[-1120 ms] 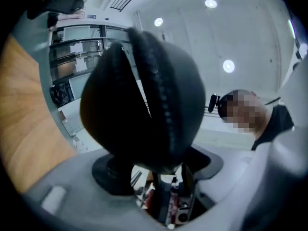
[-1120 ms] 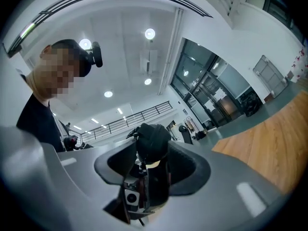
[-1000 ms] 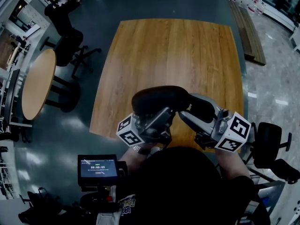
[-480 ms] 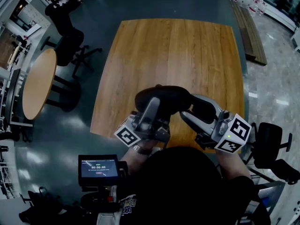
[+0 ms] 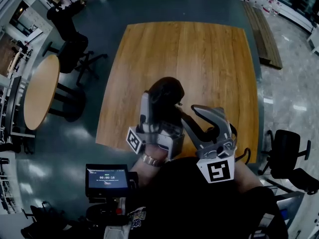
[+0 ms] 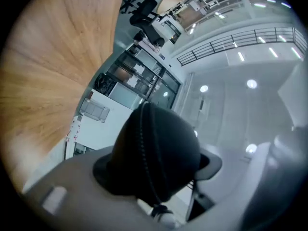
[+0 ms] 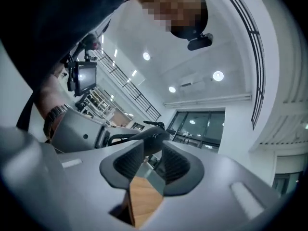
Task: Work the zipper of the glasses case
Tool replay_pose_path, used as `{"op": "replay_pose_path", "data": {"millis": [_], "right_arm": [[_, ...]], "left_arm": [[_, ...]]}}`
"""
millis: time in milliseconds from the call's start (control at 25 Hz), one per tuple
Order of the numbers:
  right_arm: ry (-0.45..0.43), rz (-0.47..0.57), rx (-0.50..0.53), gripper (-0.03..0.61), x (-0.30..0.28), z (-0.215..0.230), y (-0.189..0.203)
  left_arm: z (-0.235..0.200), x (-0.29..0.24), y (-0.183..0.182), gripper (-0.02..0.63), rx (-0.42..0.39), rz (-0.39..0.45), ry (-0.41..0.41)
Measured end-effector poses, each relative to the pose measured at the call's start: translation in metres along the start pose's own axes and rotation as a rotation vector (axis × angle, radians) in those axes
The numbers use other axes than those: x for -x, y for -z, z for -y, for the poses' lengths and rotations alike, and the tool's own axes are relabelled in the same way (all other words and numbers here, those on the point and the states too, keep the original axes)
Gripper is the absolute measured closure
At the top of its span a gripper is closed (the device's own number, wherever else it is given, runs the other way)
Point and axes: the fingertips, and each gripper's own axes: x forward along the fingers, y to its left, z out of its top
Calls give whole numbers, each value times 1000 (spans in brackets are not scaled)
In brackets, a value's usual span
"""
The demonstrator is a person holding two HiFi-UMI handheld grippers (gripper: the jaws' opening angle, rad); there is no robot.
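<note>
Grey left gripper (image 6: 156,170) was clamped tight on the black glasses case (image 5: 165,91), which stood on end between its jaws, up above the table; from that gripper's own view the zipper (image 6: 143,148) ran down the middle of the case toward the camera, with the pull (image 6: 161,211) at the near end, low between the jaws; my right gripper (image 7: 150,165) sat just beside the case on its right; its jaws had just been closing and were down to a narrow gap, pads (image 7: 126,163) not visibly pressing on anything, only a dark bit at the far mouth of the gap that I couldn't identify; its marker cube (image 5: 217,171) faced up at the head camera; under both lay the wooden table (image 5: 199,54); off to the left were a round table (image 5: 40,88) and a black office chair (image 5: 72,44); a small screen (image 5: 105,177) glowed near my left wrist.
</note>
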Motion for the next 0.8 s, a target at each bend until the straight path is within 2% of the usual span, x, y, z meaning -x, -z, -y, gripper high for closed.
{"op": "replay_pose_path", "data": {"millis": [40,200,360,560,800], "right_arm": [[15,-5,4,480,-3,1,0],[35,-15,41,480,-7,3,3],[12,-26,210,480,-12,-7,4],[51,-1,379,480,-17,-12,0],[84,-8,423,511,-18,-9,2]], "left_arm": [[0,1,2,328,9,1,1],[-5,4,3,330,33,18,-16],[-10,8,2,330,56,39,-38],[-16,12,6,330,96,60,-72],[-20,15,4,330,98,83,-110]]}}
